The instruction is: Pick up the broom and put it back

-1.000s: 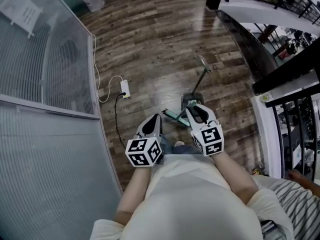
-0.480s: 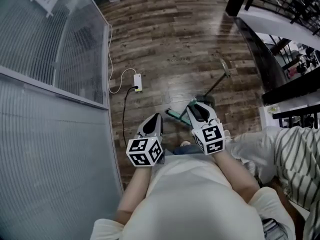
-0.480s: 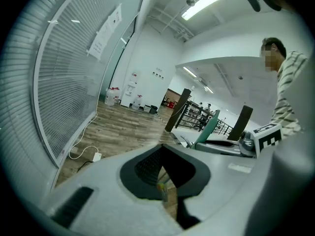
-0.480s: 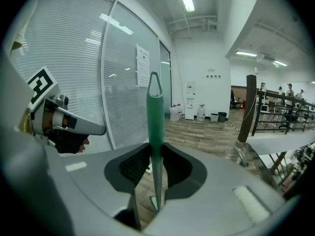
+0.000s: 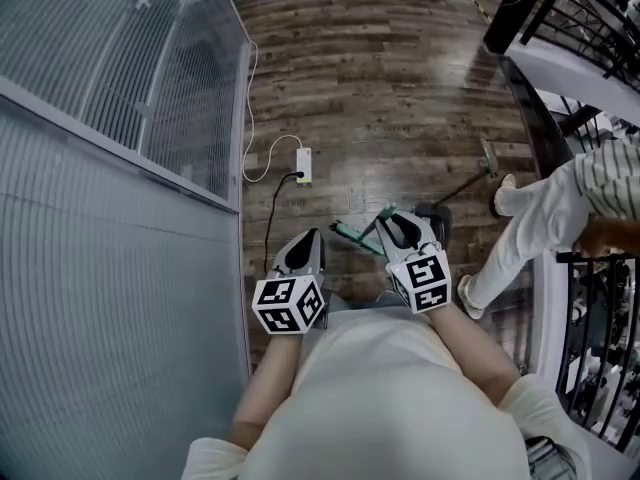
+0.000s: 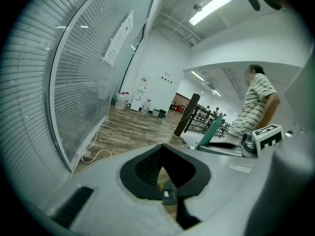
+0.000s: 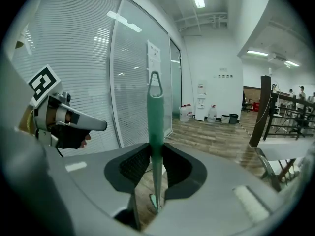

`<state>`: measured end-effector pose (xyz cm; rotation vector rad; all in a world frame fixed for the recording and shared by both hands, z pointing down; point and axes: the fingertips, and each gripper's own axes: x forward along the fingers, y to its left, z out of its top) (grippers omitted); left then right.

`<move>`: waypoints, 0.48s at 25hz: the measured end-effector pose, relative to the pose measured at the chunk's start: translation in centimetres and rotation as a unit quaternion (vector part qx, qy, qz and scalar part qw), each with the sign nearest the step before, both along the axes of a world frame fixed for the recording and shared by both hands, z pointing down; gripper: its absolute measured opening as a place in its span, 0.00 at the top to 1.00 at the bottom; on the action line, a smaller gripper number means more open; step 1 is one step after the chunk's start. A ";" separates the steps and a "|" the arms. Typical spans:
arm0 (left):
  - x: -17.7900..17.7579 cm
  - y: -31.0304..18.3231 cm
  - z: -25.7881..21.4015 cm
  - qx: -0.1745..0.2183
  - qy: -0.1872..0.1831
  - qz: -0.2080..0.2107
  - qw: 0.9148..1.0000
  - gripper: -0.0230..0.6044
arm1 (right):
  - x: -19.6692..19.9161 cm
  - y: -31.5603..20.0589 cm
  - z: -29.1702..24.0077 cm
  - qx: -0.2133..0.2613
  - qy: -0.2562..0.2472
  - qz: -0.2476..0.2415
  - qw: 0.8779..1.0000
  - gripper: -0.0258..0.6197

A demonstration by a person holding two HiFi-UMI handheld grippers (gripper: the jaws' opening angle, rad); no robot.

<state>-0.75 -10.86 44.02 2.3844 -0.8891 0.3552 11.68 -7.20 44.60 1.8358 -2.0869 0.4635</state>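
The broom's green handle (image 7: 156, 122) stands upright between the pads of my right gripper (image 7: 156, 170), which is shut on it; its hanging loop shows at the top. From the head view the green end (image 5: 350, 233) sticks out left of my right gripper (image 5: 392, 220), and a thin grey pole (image 5: 462, 185) runs off to the right over the floor. My left gripper (image 5: 306, 240) is held beside it at waist height, shut, with nothing between its pads (image 6: 147, 167).
A glass partition with blinds (image 5: 120, 168) runs along the left. A white power strip (image 5: 303, 166) with its cable lies on the wood floor ahead. A person in a striped top and white trousers (image 5: 530, 223) stands close on the right, beside a black railing (image 5: 590, 308).
The floor has slid toward me: the power strip and partition are nearer. The person in the striped top has stepped into view on the right. Both grippers keep their place and grip.
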 end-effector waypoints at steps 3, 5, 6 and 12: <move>-2.5 -1.5 0.3 0.002 0.000 -0.017 1.000 0.95 | -2.5 -1.8 0.5 -0.002 0.001 -0.020 1.000 0.82; -4.2 -2.3 0.3 0.003 0.000 -0.032 0.999 0.95 | -4.4 -2.9 0.6 -0.003 0.002 -0.039 0.999 0.82; -5.2 -2.7 0.3 0.004 0.000 -0.040 0.999 0.95 | -5.3 -3.4 0.6 -0.002 0.003 -0.048 0.999 0.82; -11.4 -5.1 0.3 0.001 -0.001 -0.097 0.995 0.95 | -10.5 -6.9 0.5 -0.004 0.005 -0.093 0.996 0.82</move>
